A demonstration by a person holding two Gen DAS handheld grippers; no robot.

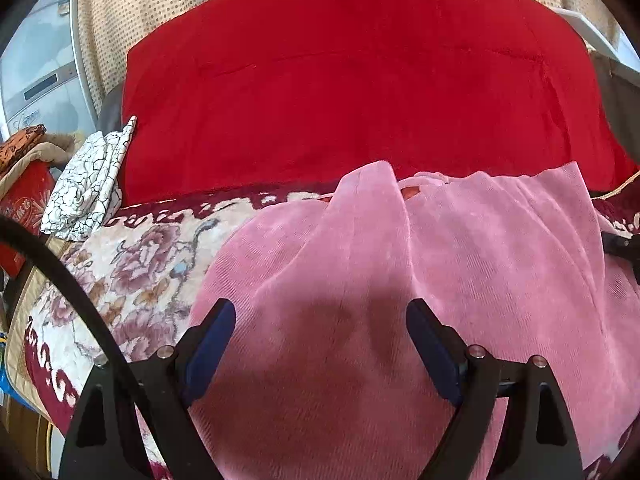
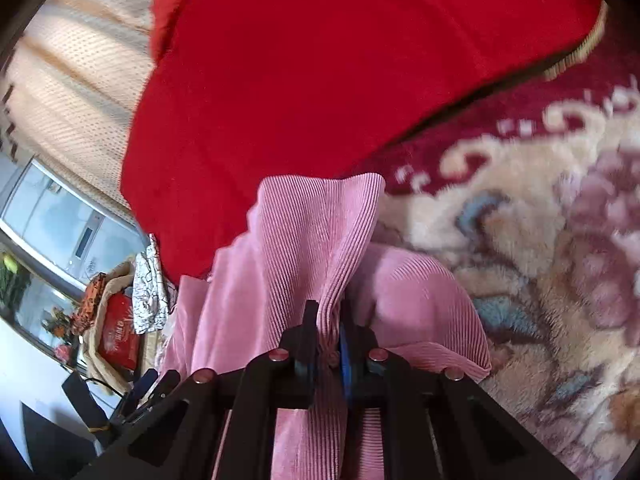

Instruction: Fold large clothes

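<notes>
A pink ribbed garment (image 1: 460,264) lies spread on a floral blanket (image 1: 132,264), with a fold rising toward the red quilt behind it. My left gripper (image 1: 320,320) hovers open over the garment's near part, its blue pads wide apart with only cloth beneath them. In the right wrist view my right gripper (image 2: 329,320) is shut on a bunched strip of the pink garment (image 2: 304,240), which stands up from between the fingers. The right gripper's tip (image 1: 618,245) shows at the garment's right edge in the left wrist view.
A big red quilt (image 1: 340,80) fills the back of the bed. A white crackle-patterned cloth (image 1: 86,188) lies at the left. Red and orange bags (image 2: 116,332) sit by the bedside. A dotted curtain (image 1: 104,20) and a white appliance (image 1: 36,68) stand behind.
</notes>
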